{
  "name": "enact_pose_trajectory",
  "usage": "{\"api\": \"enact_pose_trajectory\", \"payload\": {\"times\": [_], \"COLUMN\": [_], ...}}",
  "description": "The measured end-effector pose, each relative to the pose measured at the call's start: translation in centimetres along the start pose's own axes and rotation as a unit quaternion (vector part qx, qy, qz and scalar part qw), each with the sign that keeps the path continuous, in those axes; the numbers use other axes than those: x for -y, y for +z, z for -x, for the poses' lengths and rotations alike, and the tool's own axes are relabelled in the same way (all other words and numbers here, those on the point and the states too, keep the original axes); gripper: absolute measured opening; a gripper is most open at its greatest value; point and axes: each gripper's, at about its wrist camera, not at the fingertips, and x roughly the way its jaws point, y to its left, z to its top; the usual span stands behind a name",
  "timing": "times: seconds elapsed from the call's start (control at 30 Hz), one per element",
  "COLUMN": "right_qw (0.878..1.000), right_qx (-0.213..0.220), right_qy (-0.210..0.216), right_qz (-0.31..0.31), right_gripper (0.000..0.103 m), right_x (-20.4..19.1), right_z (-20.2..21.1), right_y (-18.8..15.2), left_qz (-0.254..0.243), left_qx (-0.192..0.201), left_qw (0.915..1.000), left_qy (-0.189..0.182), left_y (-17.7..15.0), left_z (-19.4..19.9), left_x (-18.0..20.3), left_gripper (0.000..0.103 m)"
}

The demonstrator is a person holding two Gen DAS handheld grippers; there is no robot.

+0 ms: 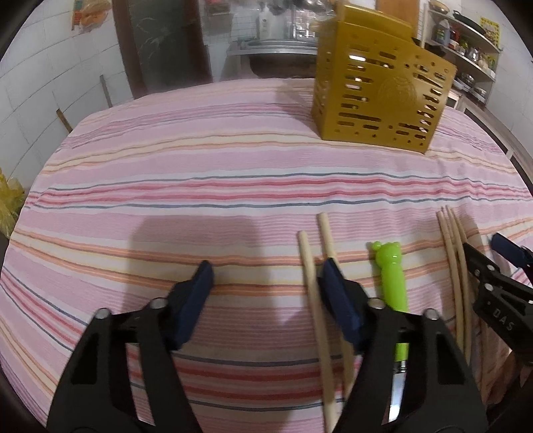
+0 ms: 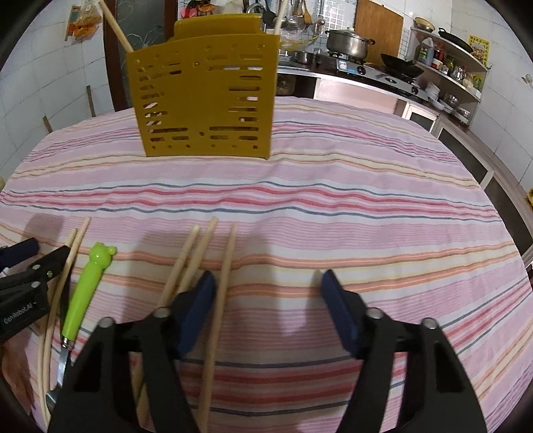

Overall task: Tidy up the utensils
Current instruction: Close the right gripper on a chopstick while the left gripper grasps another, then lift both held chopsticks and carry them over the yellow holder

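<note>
A yellow slotted utensil holder [image 1: 379,96] [image 2: 206,96] stands at the far side of the striped tablecloth, with a chopstick [image 2: 116,26] leaning out of it. My left gripper [image 1: 266,276] is open low over the cloth. One wooden chopstick [image 1: 309,276] lies just inside its right finger, and a second [image 1: 325,233] runs under that finger. My right gripper [image 2: 268,283] [image 1: 481,244] is open too. One chopstick [image 2: 226,266] lies inside its left finger, and two more [image 2: 186,259] pass under that finger. A green bear-handled utensil [image 1: 391,279] [image 2: 86,289] lies between the two groups.
The pink striped tablecloth [image 1: 200,186] covers the whole table, and its edges fall away at the sides. Behind the table are a counter with a stove and a pot [image 2: 348,43], a sink [image 1: 266,50] and wall shelves [image 2: 449,66].
</note>
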Motion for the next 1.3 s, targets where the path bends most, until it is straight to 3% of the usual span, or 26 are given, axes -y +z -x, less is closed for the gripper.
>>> {"api": "enact_pose_trajectory", "payload": {"times": [0.1,0.27,0.53,0.6,0.9,1.3], "right_qw": [1.000,1.000,1.000,1.000,0.999,0.993], "right_qx": [0.000,-0.010,-0.017,-0.013,0.008,0.087], "right_qy": [0.003,0.013,0.018,0.019,0.043,0.057], "right_qz": [0.007,0.000,0.001,0.002,-0.025,-0.057], "right_gripper": [0.042,0.035,0.014,0.010,0.008,0.006], "right_x": [-0.5,-0.7,-1.0,-1.1,0.1,2.4], "right_z": [0.1,-0.4,-1.0,-0.8,0.2,4.0], "right_y": [0.2,0.8,1.7,1.6,1.4,2.0], "left_qz": [-0.005,-0.006,-0.010,-0.006,0.007,0.020], "left_qx": [-0.005,-0.016,-0.020,-0.022,-0.003,0.081], "left_qw": [0.9999,0.9997,0.9996,0.9996,0.9998,0.9965], "left_qy": [-0.010,-0.017,-0.014,-0.017,-0.018,0.003], "left_y": [0.1,0.6,1.0,1.1,1.4,1.6], "left_z": [0.3,0.0,-0.6,-0.7,-0.1,4.7], "left_x": [0.5,0.8,1.0,0.9,-0.1,-1.3], "left_gripper": [0.042,0.023,0.008,0.008,0.005,0.005]}}
